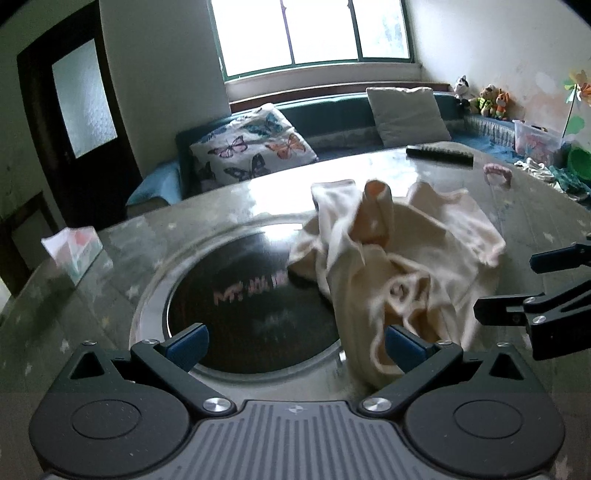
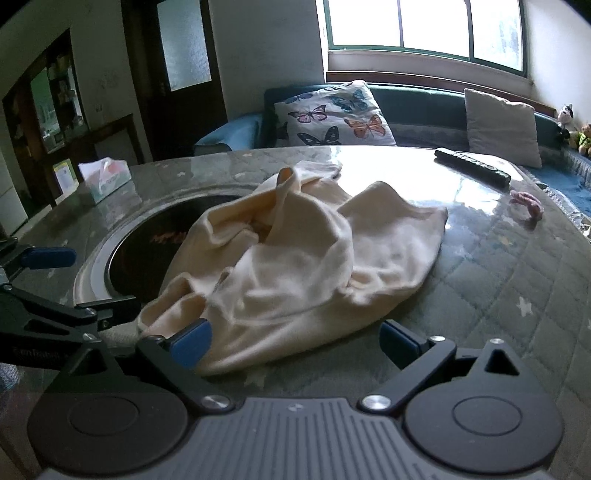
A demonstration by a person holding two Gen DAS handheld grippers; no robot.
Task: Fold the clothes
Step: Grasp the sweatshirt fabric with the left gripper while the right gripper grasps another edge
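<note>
Both claws stand wide apart, holding nothing: the left gripper (image 1: 295,343) and the right gripper (image 2: 295,341) at the table's (image 2: 498,280) near edge. One cream garment (image 2: 295,258) lies crumpled mid-table, partly over the round inset (image 2: 147,236). It looks soft, light and floppy; best pinched at a hem or sleeve. Farther off lies one remote (image 2: 472,166).

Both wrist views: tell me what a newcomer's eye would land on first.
A crumpled cream garment lies in a heap mid-table, partly over the round black cooktop set into the table. Both grippers, left and right, are open at its near edge. Behind, a butterfly pillow sits under a bright window.
</note>
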